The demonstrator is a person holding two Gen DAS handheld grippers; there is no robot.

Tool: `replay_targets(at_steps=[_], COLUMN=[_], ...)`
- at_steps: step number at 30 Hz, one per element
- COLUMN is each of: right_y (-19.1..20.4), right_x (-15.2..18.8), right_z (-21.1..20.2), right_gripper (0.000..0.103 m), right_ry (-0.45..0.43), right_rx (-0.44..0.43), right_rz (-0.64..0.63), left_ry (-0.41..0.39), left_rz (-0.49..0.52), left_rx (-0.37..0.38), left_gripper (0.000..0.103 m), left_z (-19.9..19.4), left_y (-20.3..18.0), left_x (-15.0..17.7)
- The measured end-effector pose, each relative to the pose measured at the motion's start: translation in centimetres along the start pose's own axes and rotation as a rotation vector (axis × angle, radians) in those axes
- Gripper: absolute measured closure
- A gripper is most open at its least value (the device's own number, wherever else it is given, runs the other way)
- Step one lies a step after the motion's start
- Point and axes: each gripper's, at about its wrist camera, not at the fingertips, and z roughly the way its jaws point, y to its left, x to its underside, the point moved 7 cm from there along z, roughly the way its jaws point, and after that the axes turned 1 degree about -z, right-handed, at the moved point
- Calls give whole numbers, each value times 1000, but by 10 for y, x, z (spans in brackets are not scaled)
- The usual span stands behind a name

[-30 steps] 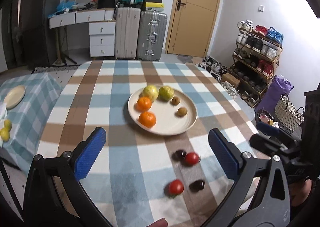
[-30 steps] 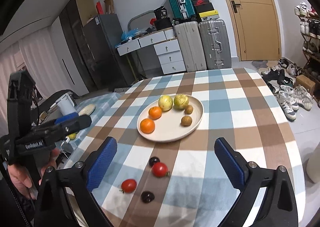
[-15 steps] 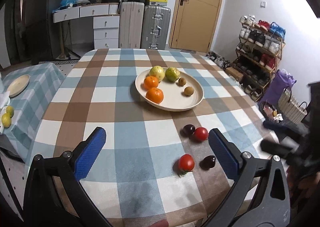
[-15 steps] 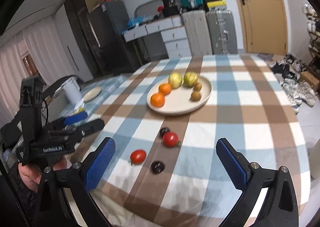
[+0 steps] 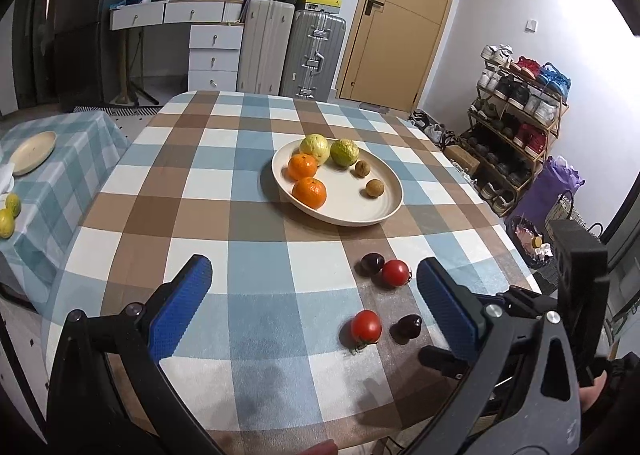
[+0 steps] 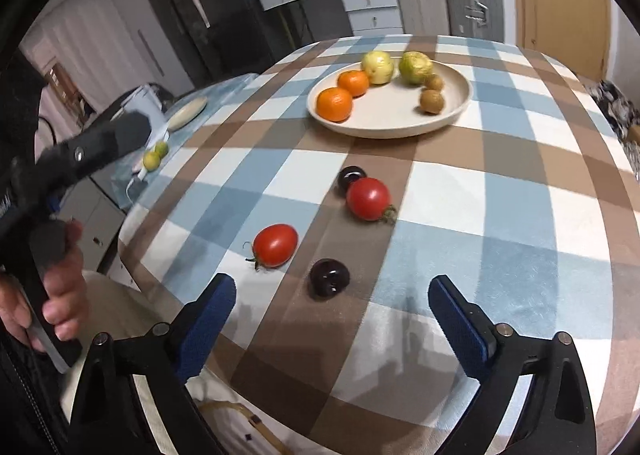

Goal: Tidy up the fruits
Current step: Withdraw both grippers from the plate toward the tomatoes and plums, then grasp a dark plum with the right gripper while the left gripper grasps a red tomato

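Both tools gape empty, right tool (image 6: 332,299) closing; no writing legible.

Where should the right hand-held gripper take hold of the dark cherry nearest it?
Probably across the round middle of the near dark cherry, coming down from above and the near table edge. It lies alone on the cloth, clear of the near tomato, just ahead of the right hand-held gripper, whose jaws are closing with nothing between them.

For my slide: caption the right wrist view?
Right gripper, closing with nothing between its jaws, above a dark plum beside tomatoes.
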Motion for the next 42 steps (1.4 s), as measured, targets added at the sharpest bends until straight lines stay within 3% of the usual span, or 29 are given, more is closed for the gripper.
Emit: replay_targets(at_steps=[3, 8, 13, 18, 33, 42], right_y=[3, 5, 8, 8, 2, -22], right_x=[0, 0, 3, 6, -5, -15], right_z=[6, 19, 26, 29, 7, -17], right_gripper=[8, 28, 57, 77, 78, 78], right_ry=[6, 36, 65, 84, 22, -35], right_rx=[4, -5, 14, 24, 16, 40], right_rz=[-23, -39, -71, -77, -35, 57], left_ry=[0, 5, 13, 18, 91, 200], left_rz=[-8, -8, -6, -3, 27, 45], left_rx=[5, 10, 8, 9, -7, -3], left_gripper=[1, 1, 1, 1, 1, 1], left_z=[-1, -1, 0, 2, 24, 50], left_y=[1, 2, 1, 0, -6, -14], left_x=[0, 1, 3, 5, 18, 38])
